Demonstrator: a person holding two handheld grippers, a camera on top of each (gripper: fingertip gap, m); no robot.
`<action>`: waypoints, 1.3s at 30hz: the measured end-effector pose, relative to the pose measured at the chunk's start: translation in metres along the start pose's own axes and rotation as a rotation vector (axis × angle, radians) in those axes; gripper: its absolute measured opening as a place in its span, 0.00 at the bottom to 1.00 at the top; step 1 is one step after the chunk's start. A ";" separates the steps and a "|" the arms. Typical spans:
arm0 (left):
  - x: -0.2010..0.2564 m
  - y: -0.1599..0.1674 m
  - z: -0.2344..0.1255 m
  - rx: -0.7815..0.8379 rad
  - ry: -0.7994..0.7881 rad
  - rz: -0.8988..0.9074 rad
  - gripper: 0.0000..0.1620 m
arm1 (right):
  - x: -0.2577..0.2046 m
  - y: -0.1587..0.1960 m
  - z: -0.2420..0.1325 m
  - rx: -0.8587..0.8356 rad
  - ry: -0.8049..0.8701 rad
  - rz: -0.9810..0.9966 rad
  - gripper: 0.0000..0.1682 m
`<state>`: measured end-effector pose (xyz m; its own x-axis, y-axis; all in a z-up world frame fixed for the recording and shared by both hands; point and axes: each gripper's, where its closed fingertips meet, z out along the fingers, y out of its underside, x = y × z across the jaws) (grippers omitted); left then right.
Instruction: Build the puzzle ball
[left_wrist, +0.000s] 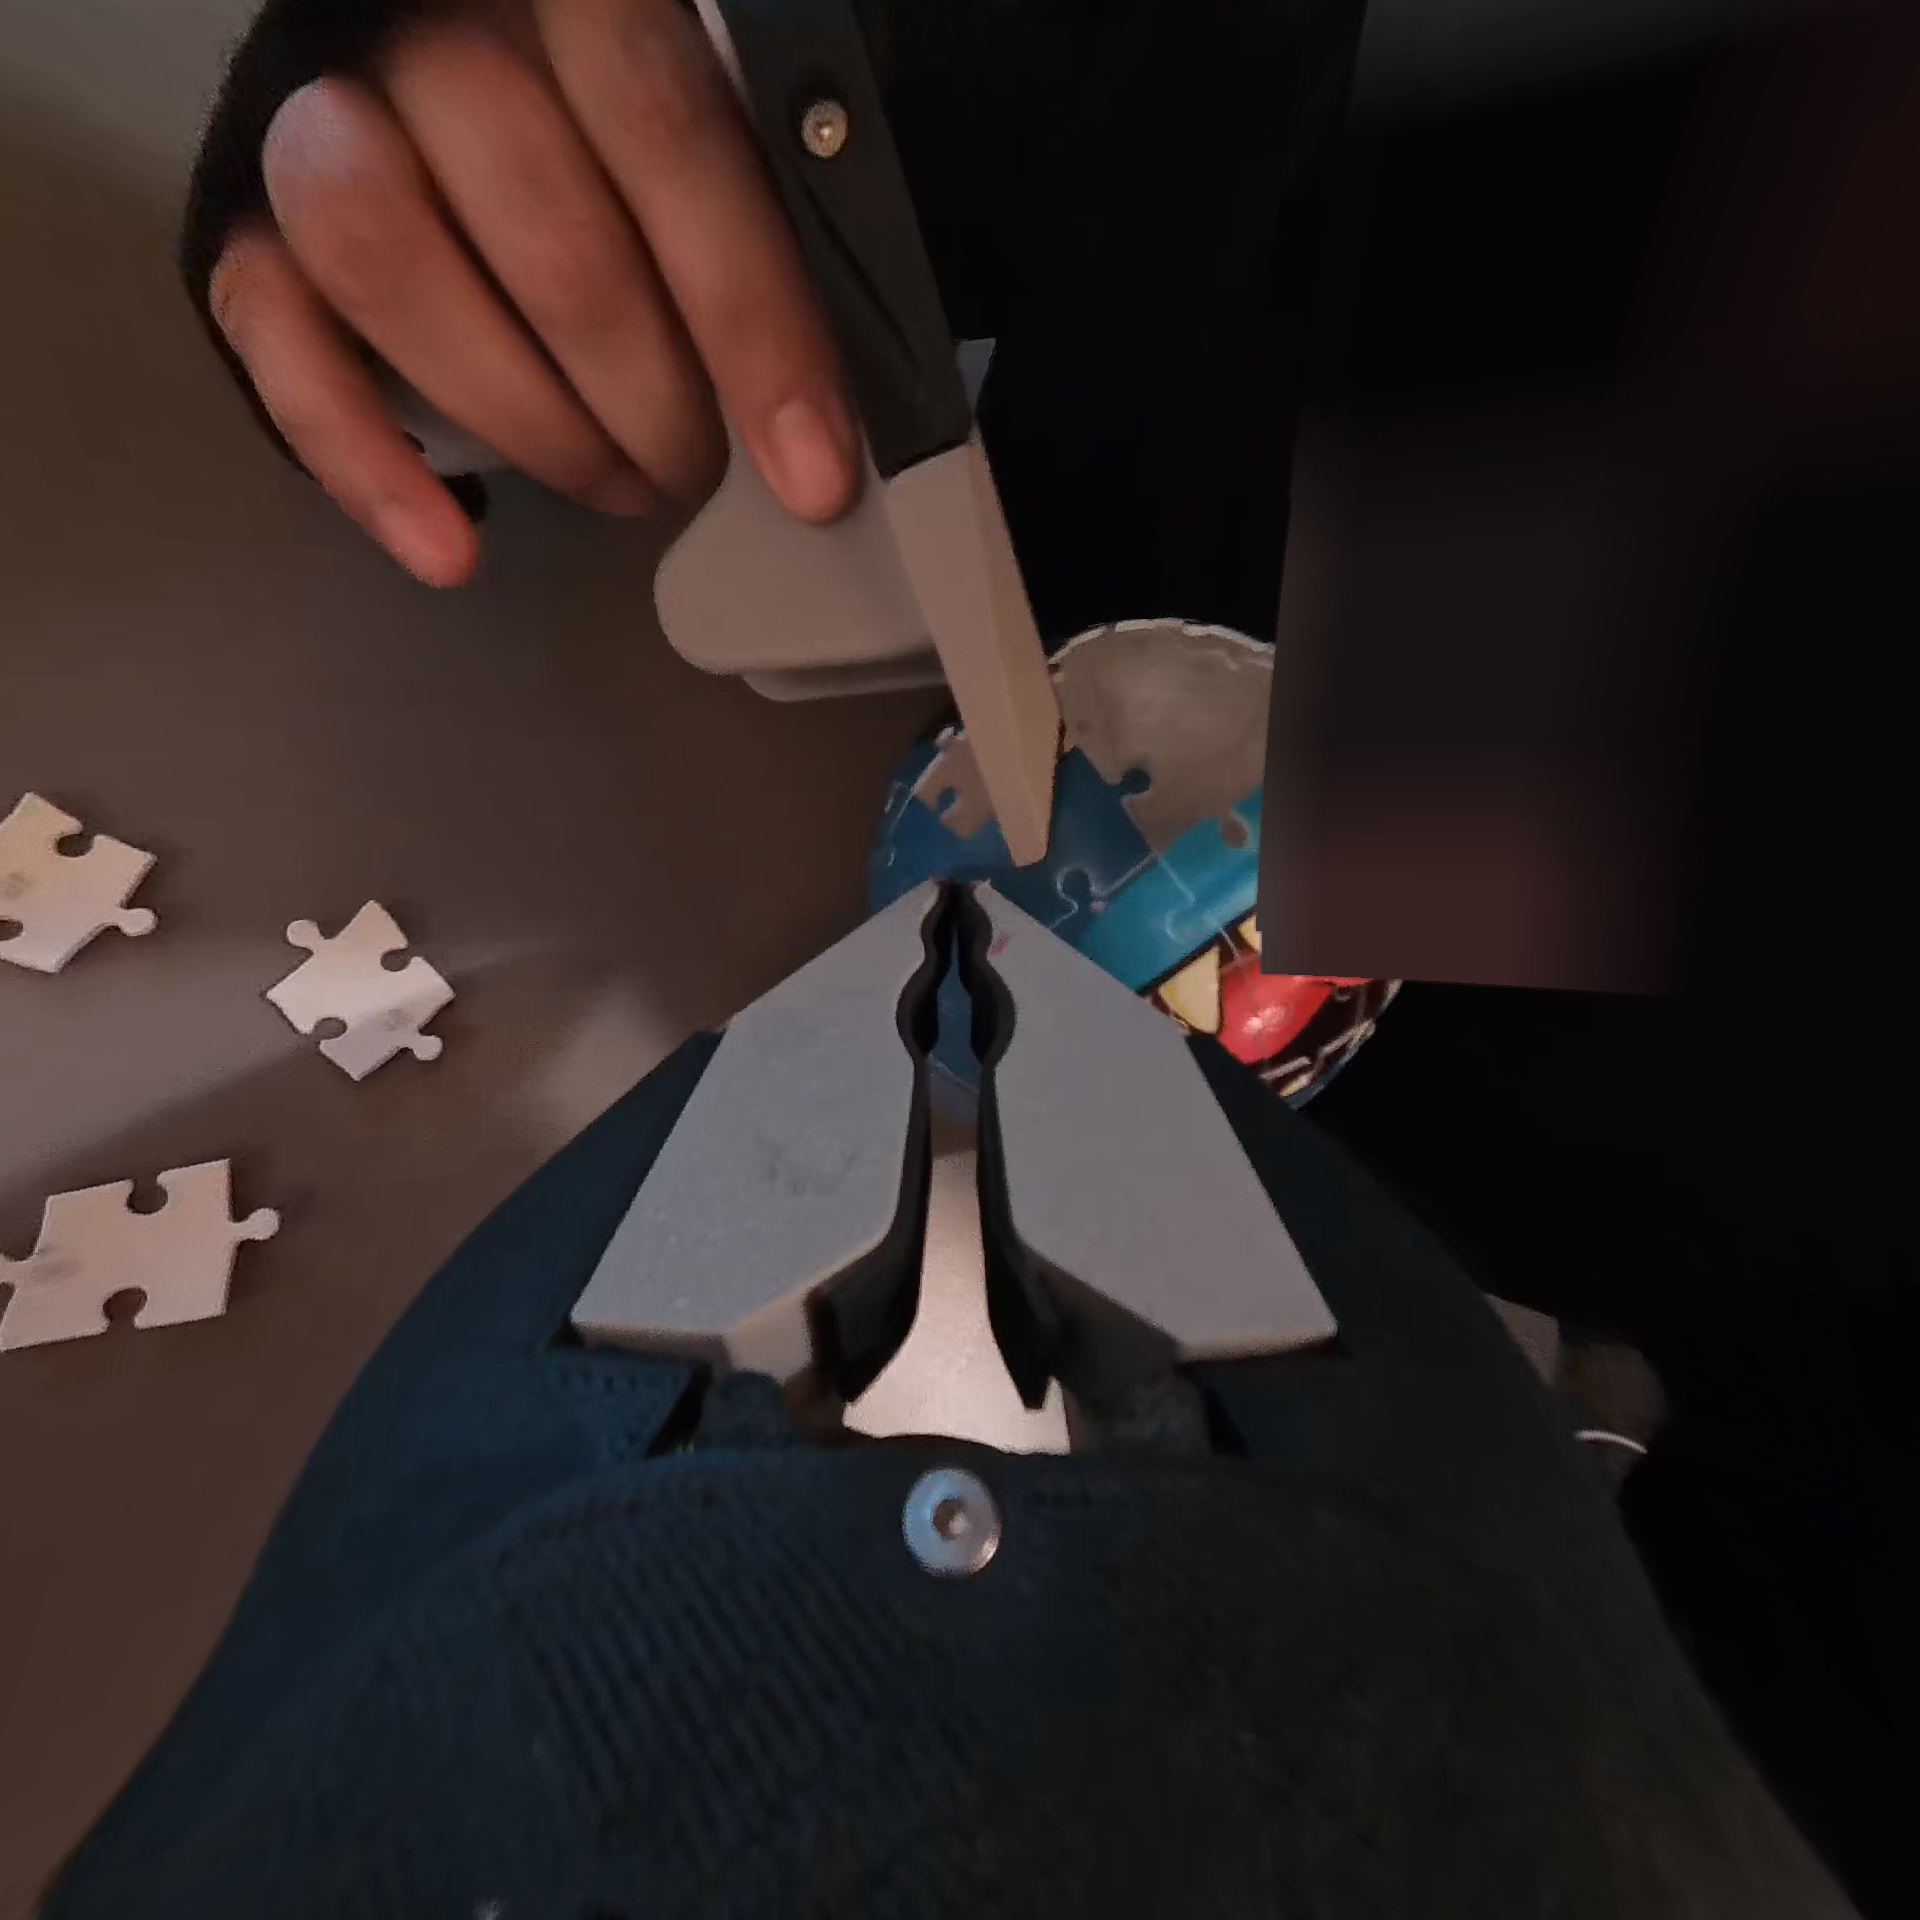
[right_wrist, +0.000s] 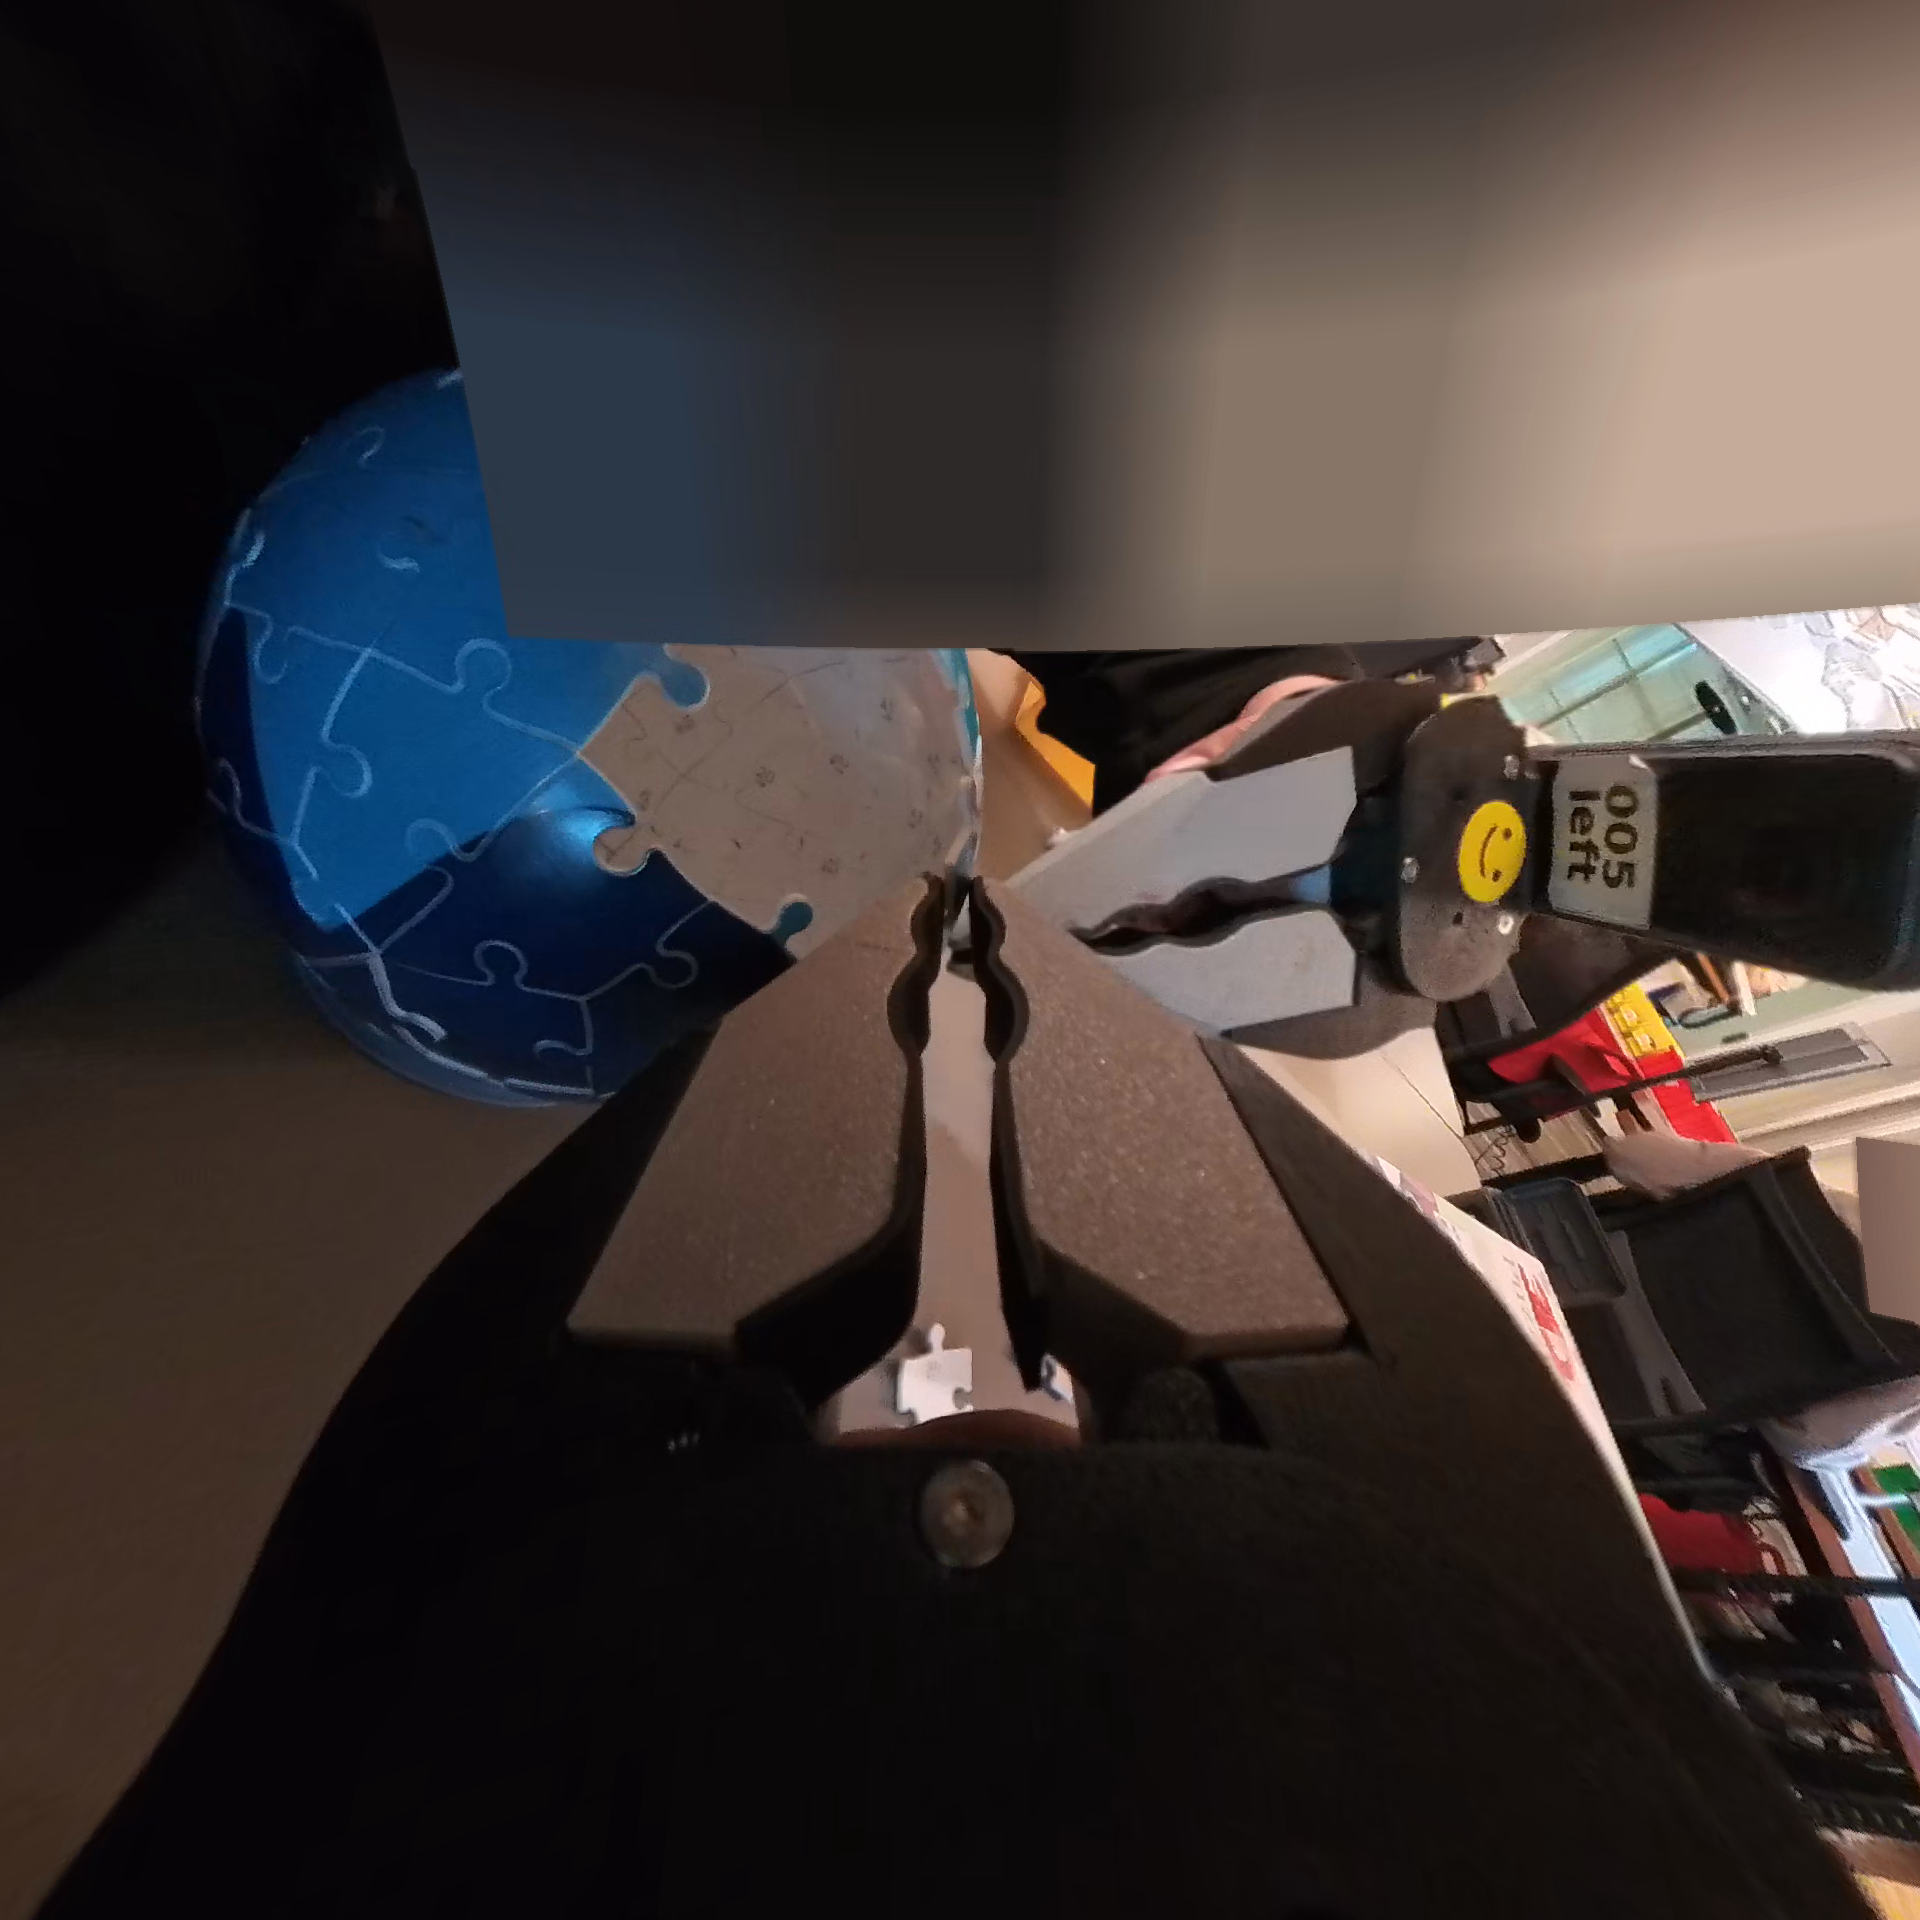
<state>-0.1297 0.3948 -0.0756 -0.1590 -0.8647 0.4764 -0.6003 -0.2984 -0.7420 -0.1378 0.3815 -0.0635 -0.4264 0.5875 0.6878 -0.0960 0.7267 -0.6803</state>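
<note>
Blue puzzle ball (right_wrist: 416, 790) half-built, open shell; loose pieces (left_wrist: 358, 992) white-side-up nearby.

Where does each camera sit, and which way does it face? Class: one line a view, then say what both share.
Left wrist view: on the left tool, looking down along its fingers at the puzzle ball and table with loose pieces; a hand holds the right tool opposite.
Right wrist view: on the right tool, looking sideways at the ball; the left tool comes in from the right.
Shared: the ball and both tools, tips nearly meeting at its open edge.
</note>
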 end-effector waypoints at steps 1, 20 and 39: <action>-0.001 -0.002 -0.002 0.007 -0.002 -0.006 0.00 | 0.000 0.000 0.000 -0.002 0.004 -0.002 0.00; 0.001 0.006 0.000 -0.022 0.037 -0.012 0.00 | -0.002 0.001 0.000 -0.002 -0.008 -0.002 0.01; 0.007 0.004 -0.003 -0.006 0.035 0.009 0.00 | -0.002 0.003 0.000 -0.007 -0.005 -0.004 0.00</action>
<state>-0.1356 0.3881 -0.0741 -0.1916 -0.8528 0.4858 -0.6038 -0.2878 -0.7434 -0.1371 0.3823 -0.0665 -0.4308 0.5829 0.6890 -0.0911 0.7315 -0.6758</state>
